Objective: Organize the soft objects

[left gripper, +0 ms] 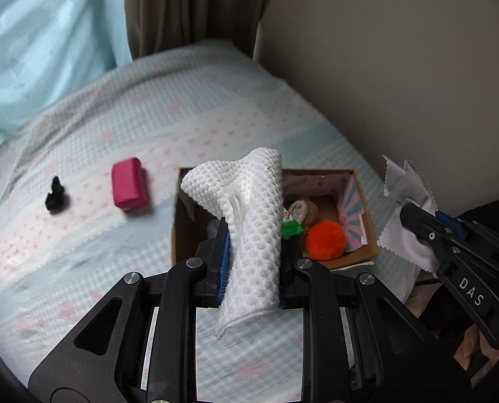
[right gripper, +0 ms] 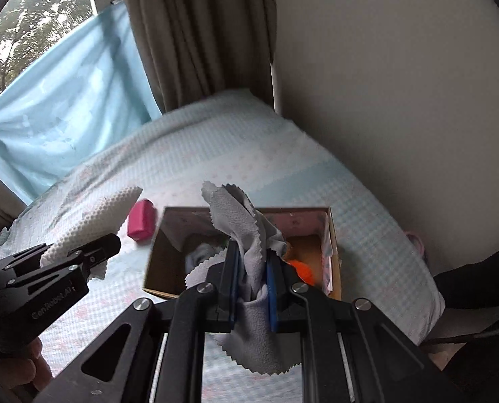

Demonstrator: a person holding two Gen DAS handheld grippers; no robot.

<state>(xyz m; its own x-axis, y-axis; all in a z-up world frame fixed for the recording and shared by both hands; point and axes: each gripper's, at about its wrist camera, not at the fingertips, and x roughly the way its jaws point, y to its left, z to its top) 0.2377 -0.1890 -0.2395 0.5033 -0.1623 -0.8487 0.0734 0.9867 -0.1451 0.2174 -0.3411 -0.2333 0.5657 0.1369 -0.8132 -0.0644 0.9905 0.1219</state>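
My left gripper is shut on a white waffle-textured cloth that stands up between its fingers, in front of an open cardboard box. Inside the box lie an orange pompom, a green item and other soft things. My right gripper is shut on a grey cloth with zigzag edges, just above the box. Each gripper shows in the other view: the right gripper with the grey cloth, the left gripper with the white cloth.
The box sits on a bed with a pale blue and pink cover. A pink block and a small black object lie on the cover left of the box. A wall borders the bed on the right, curtains at the back.
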